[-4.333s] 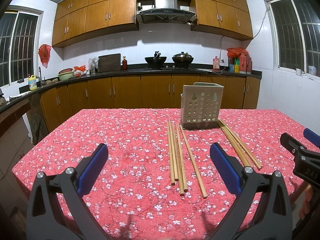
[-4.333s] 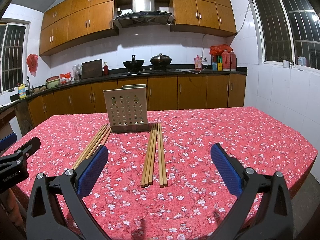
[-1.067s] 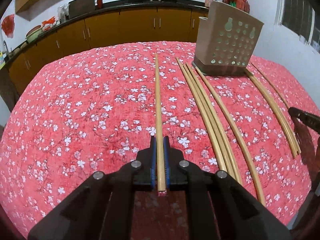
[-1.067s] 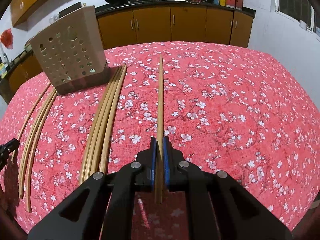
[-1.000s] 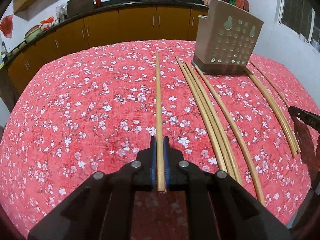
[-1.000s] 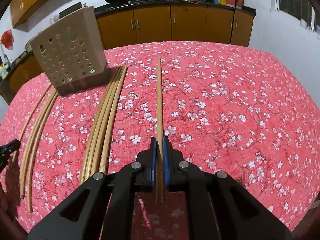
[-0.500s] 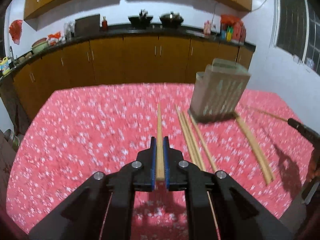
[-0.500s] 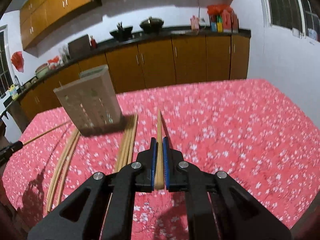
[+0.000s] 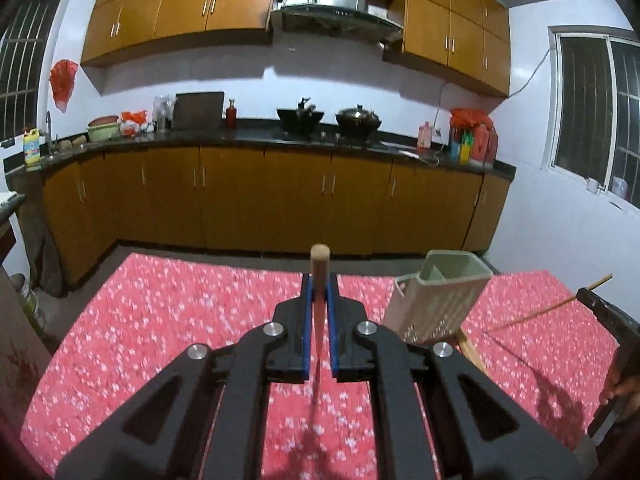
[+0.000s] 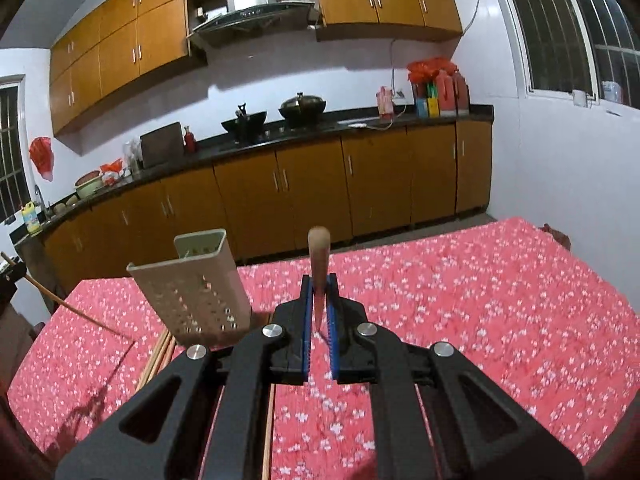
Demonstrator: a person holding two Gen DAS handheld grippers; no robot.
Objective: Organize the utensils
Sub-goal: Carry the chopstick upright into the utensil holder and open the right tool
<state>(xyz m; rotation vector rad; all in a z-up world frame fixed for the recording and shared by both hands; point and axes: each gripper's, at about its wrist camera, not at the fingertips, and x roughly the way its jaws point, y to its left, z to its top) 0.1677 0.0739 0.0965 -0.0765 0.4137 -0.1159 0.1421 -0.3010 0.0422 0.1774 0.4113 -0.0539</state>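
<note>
Chopsticks held in both grippers above a red floral tablecloth (image 9: 168, 320).

The left gripper (image 9: 319, 304) is clamped on one chopstick (image 9: 319, 264); the right gripper (image 10: 319, 304) grips another chopstick (image 10: 319, 248). A perforated utensil holder (image 10: 192, 292) stands between them, with loose chopsticks (image 10: 160, 354) beside its base.

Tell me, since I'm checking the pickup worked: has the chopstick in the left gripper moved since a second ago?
Yes. The chopstick in the left gripper has lifted off the tablecloth; its tip now reaches the cabinets.
</note>
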